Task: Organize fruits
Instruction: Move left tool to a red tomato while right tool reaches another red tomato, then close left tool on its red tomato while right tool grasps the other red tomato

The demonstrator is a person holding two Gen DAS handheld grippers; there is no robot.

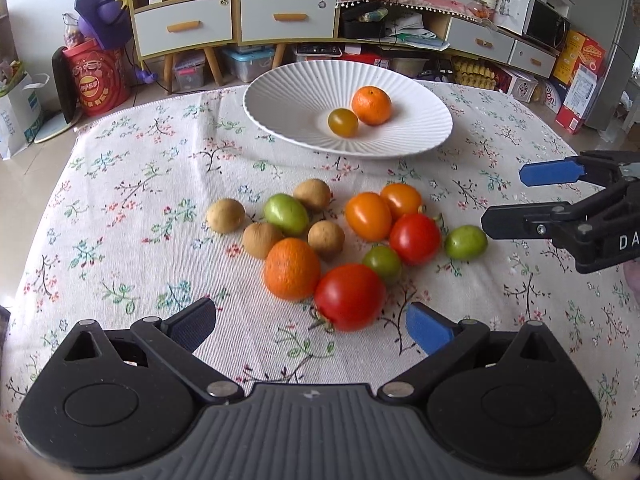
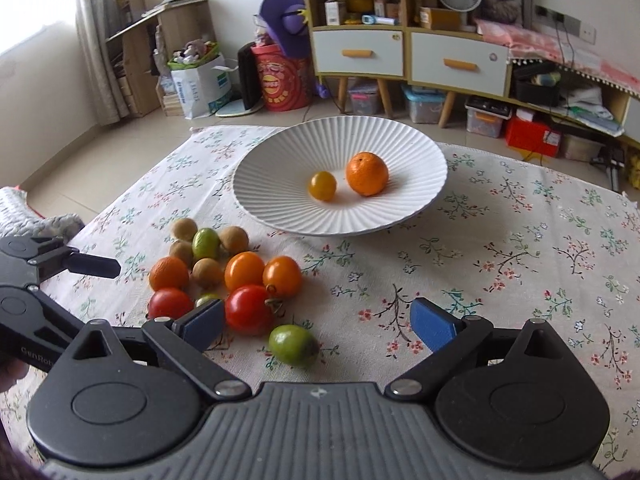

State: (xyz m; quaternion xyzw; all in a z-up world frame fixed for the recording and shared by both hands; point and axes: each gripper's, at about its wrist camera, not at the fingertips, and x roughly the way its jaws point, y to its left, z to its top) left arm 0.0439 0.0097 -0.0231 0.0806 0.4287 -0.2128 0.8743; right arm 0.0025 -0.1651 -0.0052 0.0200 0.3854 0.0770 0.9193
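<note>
A white ribbed plate (image 1: 280, 96) (image 2: 272, 168) holds a tangerine (image 1: 371, 105) (image 2: 367, 173) and a small yellow tomato (image 1: 343, 122) (image 2: 322, 185). A pile of fruit lies on the cloth before it: a big red tomato (image 1: 349, 297), a tangerine (image 1: 291, 269), orange tomatoes (image 1: 368, 216), green fruits (image 1: 285, 213) and brown longans (image 1: 225, 215). My left gripper (image 1: 311, 326) is open, just short of the red tomato. My right gripper (image 2: 318, 326) is open, with a green fruit (image 2: 292, 343) (image 1: 465, 242) between its fingers. Neither holds anything.
The table wears a flowered cloth (image 1: 140, 184) (image 2: 520, 264). Each gripper shows in the other's view: the right one (image 1: 520, 200) right of the pile, the left one (image 2: 92, 268) left of it. Cabinets (image 1: 236, 20), boxes and a red drum (image 1: 98, 80) stand beyond the far edge.
</note>
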